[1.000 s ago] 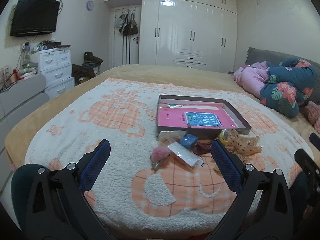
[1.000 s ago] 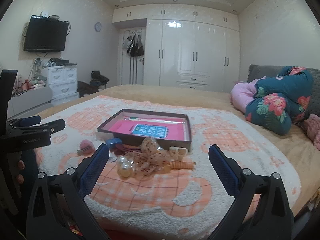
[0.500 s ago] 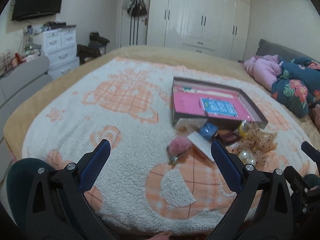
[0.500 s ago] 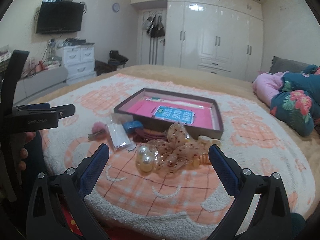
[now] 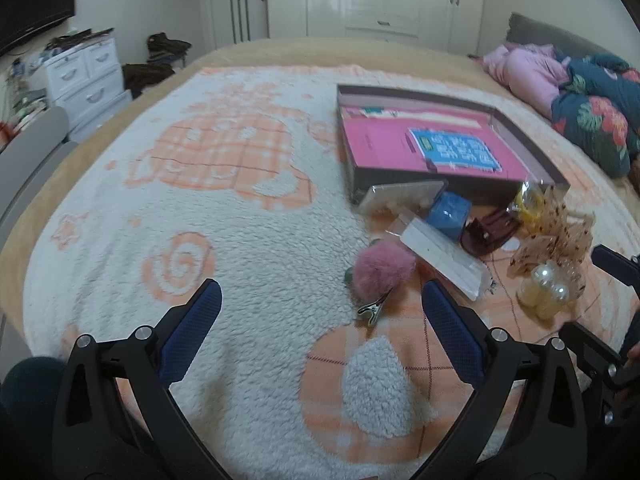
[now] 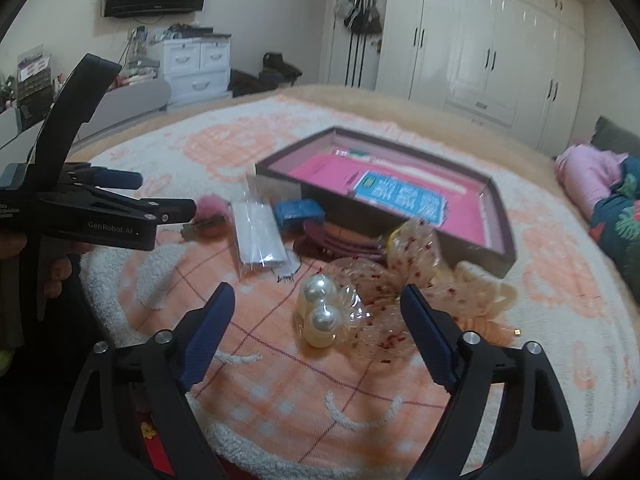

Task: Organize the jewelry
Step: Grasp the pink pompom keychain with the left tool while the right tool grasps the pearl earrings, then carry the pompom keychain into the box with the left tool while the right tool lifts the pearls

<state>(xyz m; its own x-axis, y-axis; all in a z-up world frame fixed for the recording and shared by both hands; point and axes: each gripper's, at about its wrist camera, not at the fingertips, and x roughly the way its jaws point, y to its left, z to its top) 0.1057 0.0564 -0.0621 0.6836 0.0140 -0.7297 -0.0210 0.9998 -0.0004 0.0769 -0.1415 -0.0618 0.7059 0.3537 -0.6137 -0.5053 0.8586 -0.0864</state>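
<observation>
A shallow brown box point(image 5: 516, 128) with a pink lining and a blue card lies on the bed; it also shows in the right wrist view point(image 6: 496, 200). In front of it lie a pink pompom hair clip point(image 5: 382, 270), a clear packet point(image 5: 444, 258), a small blue box point(image 5: 448, 212), a dark red clip point(image 5: 492, 232) and a spotted bow with pearls point(image 6: 356, 300). My left gripper point(image 5: 320, 308) is open and empty, just short of the pompom clip. My right gripper point(image 6: 318, 320) is open and empty, its fingers either side of the pearl bow.
A white and orange fleece blanket point(image 5: 224, 208) covers the bed. A pile of pink and floral bedding point(image 5: 580, 92) lies at the far right. White drawers point(image 5: 86, 76) and wardrobes point(image 6: 480, 40) stand beyond the bed.
Both grippers have moved forward and down toward the items. The pompom clip now lies just ahead of the left gripper, and the pearl bow sits between the right gripper's fingers.
</observation>
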